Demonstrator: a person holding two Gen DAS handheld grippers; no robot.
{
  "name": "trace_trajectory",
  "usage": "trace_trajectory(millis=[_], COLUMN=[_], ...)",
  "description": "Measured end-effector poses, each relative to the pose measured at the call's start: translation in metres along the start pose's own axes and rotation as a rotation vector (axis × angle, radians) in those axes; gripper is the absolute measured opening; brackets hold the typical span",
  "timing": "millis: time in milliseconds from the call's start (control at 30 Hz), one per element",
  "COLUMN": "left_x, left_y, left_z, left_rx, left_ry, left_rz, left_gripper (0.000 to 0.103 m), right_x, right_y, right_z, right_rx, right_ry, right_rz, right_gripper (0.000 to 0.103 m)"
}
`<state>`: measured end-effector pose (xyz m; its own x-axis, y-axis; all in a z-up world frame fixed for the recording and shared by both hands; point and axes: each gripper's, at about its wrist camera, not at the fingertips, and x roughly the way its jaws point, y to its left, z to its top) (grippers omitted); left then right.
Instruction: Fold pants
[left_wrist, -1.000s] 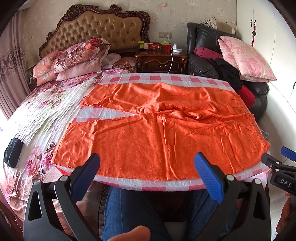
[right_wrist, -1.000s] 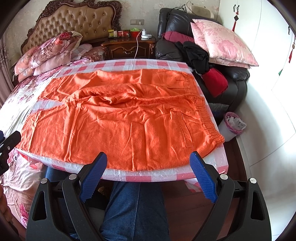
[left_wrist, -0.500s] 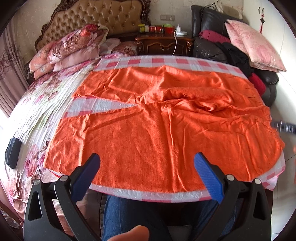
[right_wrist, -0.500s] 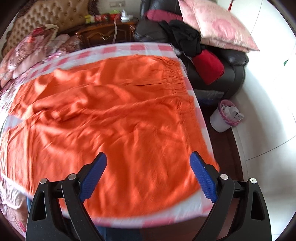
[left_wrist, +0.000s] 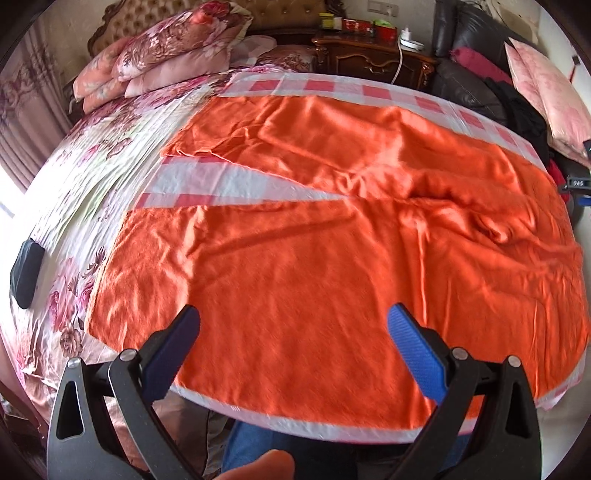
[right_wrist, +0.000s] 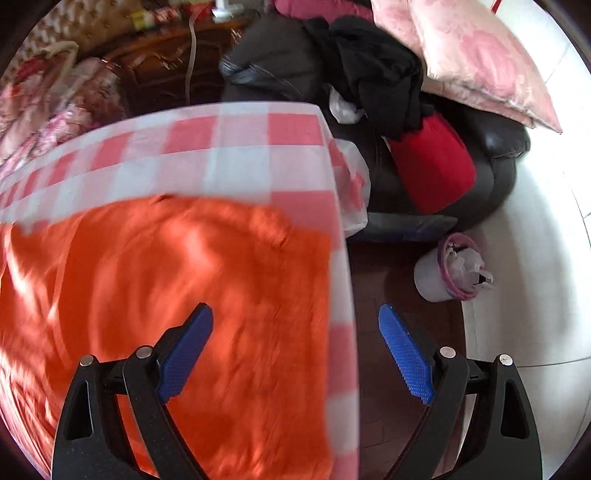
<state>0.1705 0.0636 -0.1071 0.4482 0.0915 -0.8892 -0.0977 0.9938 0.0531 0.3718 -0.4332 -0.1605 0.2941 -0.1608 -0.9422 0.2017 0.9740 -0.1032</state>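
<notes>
The orange pants (left_wrist: 314, 229) lie spread flat on the checkered tabletop (right_wrist: 236, 147), just ahead of both tools, ready for folding. Left tool (left_wrist: 293, 334) and right tool (right_wrist: 295, 332) gape wide, holding nothing.

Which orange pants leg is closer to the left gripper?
The front leg, lying just beyond the open left gripper. The other leg lies farther back toward the pillows, past a wedge of checkered cloth.

My left gripper (left_wrist: 293, 341) hangs spread wide, gripping nothing; my right gripper (right_wrist: 295, 341) gapes equally wide, also empty.
</notes>
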Motion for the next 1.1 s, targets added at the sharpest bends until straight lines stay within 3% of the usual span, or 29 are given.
trace_trajectory(millis=[100,267,333,367,433,500,567,600,667,733,933,1100], left_x=[0.003,0.01,0.013,0.015,0.025,0.043,0.065,0.081,0.109,0.139,0.22,0.242], left_y=[0.018,0.046,0.062,0.068,0.084,0.105,0.125,0.135,0.147,0.156,0.173,0.167], left_z=[0.013,0.042,0.064,0.073,0.101,0.133,0.162,0.182,0.215,0.246,0.309,0.335], left_rx=[-0.038,-0.103,-0.141,-0.149,-0.188,-0.255,-0.317,-0.357,-0.401,-0.436,-0.58,-0.61], left_ry=[-0.007,-0.007,-0.016,-0.024,-0.025,-0.002,0.035,0.064,0.107,0.146,0.321,0.402], left_rz=[-0.033,-0.098,-0.147,-0.152,-0.165,-0.201,-0.233,-0.26,-0.317,-0.325,-0.351,-0.238], left_gripper=[0.101,0.101,0.101,0.101,0.101,0.101,0.091,0.081,0.075,0.065,0.06,0.06], right_x=[0.018,0.04,0.04,0.039,0.036,0.027,0.008,0.0,-0.024,-0.053,-0.144,-0.201], right_y=[-0.001,0.016,0.018,0.019,0.027,0.034,0.03,0.029,0.023,0.018,0.011,0.018], right_z=[0.024,0.04,0.044,0.044,0.042,0.037,0.034,0.031,0.025,0.015,-0.034,-0.083], right_rx=[-0.033,-0.149,-0.159,-0.156,-0.194,-0.23,-0.204,-0.198,-0.183,-0.18,-0.246,-0.367], right_ry=[0.012,0.041,0.042,0.046,0.029,-0.001,-0.047,-0.067,-0.122,-0.175,-0.368,-0.501], right_rz=[-0.029,0.01,0.078,0.109,0.112,0.076,0.124,0.133,0.166,0.207,0.348,0.476], right_gripper=[0.088,0.084,0.058,0.053,0.03,0.018,0.016,0.016,0.015,0.015,0.015,0.015])
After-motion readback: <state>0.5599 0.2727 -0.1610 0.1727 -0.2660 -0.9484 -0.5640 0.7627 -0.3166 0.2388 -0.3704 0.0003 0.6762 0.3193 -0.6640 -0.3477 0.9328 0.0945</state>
